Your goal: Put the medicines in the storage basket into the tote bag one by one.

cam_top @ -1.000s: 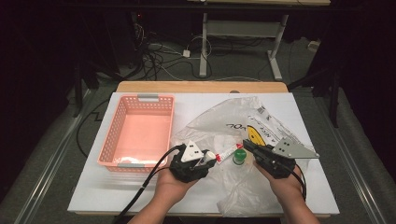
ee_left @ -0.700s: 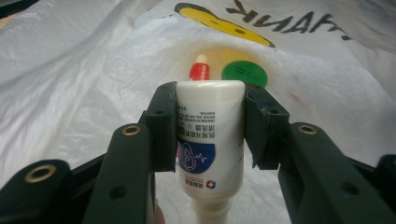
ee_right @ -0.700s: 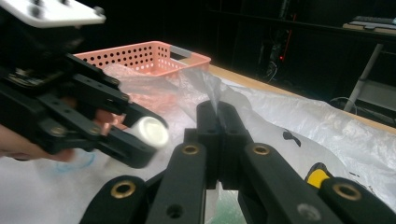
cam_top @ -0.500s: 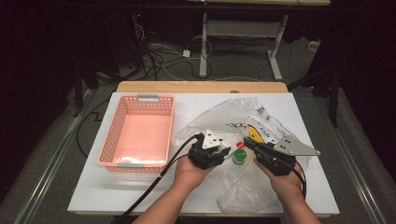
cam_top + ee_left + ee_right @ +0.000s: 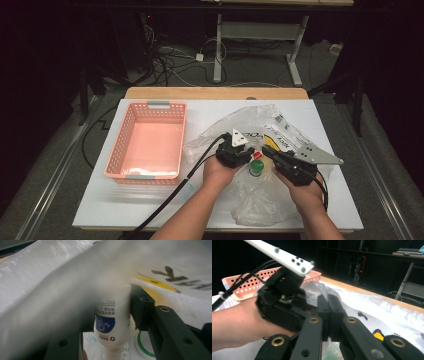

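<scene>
Since a second ago, the left gripper (image 5: 248, 151) has slid rightward across the clear plastic bag (image 5: 260, 200) toward the right gripper (image 5: 265, 150), which has kept its place. Its jaws pinch a small white bottle (image 5: 112, 322) (blue label, cap toward the camera) at the bag's folds, a green-capped item (image 5: 256, 167) just beside. The right gripper's jaws are pressed together on the bag's film.

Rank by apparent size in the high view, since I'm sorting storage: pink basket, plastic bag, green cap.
1. plastic bag, crumpled, spreads widest
2. pink basket, close behind, so unsure
3. green cap, clearly smallest
</scene>
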Tool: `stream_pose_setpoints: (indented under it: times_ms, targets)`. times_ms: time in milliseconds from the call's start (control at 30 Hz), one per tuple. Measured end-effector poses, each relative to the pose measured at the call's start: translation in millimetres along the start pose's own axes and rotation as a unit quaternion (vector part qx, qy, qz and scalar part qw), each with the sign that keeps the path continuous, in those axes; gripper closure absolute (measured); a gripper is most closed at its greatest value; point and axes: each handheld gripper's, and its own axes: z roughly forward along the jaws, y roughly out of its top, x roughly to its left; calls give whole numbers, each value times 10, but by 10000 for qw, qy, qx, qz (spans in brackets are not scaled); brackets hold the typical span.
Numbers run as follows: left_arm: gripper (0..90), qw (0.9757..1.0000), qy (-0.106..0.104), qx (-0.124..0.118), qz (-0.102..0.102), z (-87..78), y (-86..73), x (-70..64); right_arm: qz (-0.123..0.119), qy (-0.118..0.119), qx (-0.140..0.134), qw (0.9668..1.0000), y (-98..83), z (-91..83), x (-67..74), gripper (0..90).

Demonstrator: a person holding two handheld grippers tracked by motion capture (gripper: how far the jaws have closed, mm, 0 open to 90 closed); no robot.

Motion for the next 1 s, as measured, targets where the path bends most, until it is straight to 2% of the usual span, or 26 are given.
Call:
stream_pose_setpoints:
  times_ms: [67,133,200,233,333,400,467,733,800,1000]
  targets:
    - [579,10000,48,17,-9,47,23,26,-8,2,-5,10000,-5,2,-8,900]
    - [578,9999,52,21,-99,98,32,61,33,2,16,10000,-12,0,-15,900]
    - [558,9998,-17,-10,-206,132,26,84,0,14,19,10000,-19,8,-20,900]
    - [502,9996,-98,-16,-263,135,25,90,15,23,39,10000,-23,9,-18,900]
    - [377,9995,-137,102,-263,119,15,72,36,23,45,10000,-28,7,-18,900]
    - [350,9995,-164,176,-195,88,-7,54,30,18,46,10000,-28,6,-14,900]
    - [350,9994,-238,151,-199,29,-45,40,13,11,50,10000,-28,4,-9,900]
    - [350,9991,-385,148,90,-321,-268,-82,-39,10,54,10000,-26,-26,6,900]
    - [351,9989,-462,100,78,-418,-344,-90,-35,5,57,10000,-27,-33,8,900]
    - [351,9983,-504,276,131,-615,-604,-107,-42,-13,76,10000,-30,-40,17,900]
